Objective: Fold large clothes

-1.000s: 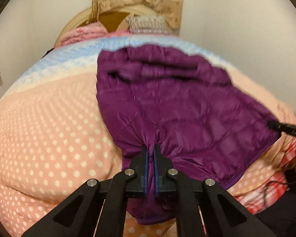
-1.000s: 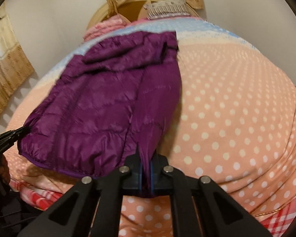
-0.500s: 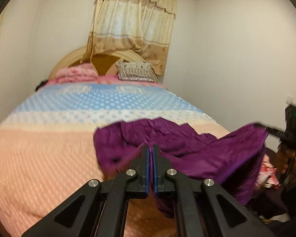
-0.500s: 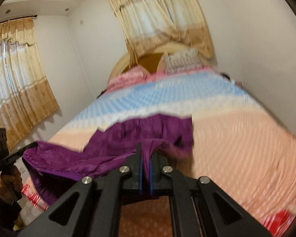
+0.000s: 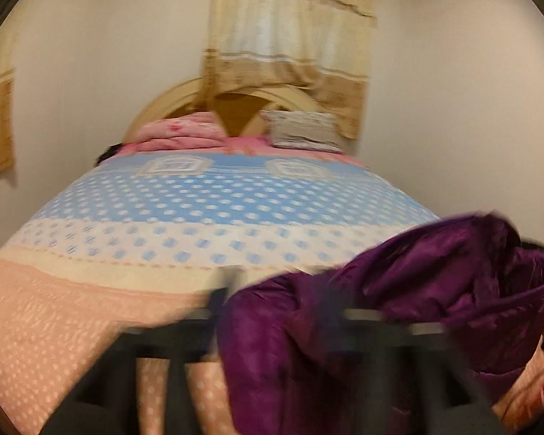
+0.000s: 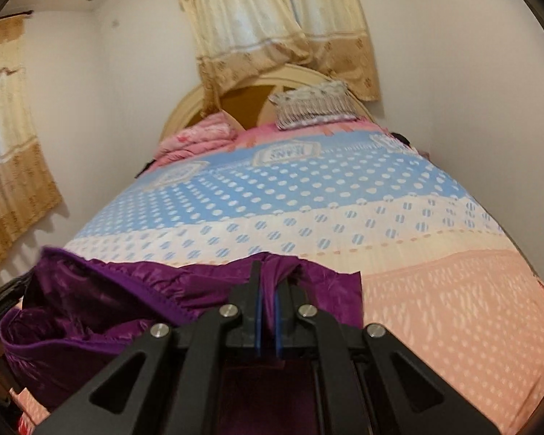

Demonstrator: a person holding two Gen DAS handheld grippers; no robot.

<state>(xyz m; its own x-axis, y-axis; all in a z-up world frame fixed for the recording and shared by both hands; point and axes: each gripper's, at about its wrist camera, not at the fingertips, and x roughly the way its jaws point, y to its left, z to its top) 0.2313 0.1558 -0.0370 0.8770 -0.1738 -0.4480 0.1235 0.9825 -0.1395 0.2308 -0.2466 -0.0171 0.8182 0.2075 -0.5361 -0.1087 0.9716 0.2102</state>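
A purple quilted jacket (image 6: pixel 134 290) hangs bunched over the near end of the bed (image 6: pixel 453 308). My right gripper (image 6: pixel 268 290) is shut on a fold of the jacket, which runs up between its blue pads. In the left wrist view, motion blurs my left gripper (image 5: pixel 275 293), whose jaws are opening and stand wide apart. The purple jacket (image 5: pixel 417 290) lies loose between and to the right of its fingers, with no pad pressing on it. The jacket's lower part is hidden behind both grippers' frames.
The bed has a bedspread with peach, cream and blue dotted bands (image 5: pixel 214 203). Pink bedding (image 5: pixel 177 134) and a striped pillow (image 5: pixel 301 130) lie by the rounded headboard (image 6: pixel 293 83). Curtains (image 6: pixel 279 18) hang behind, and white walls flank both sides.
Both grippers rose and carried the jacket's near edge up and towards the head of the bed. The left gripper's jaws then spread apart off the fabric. The right stays clamped.
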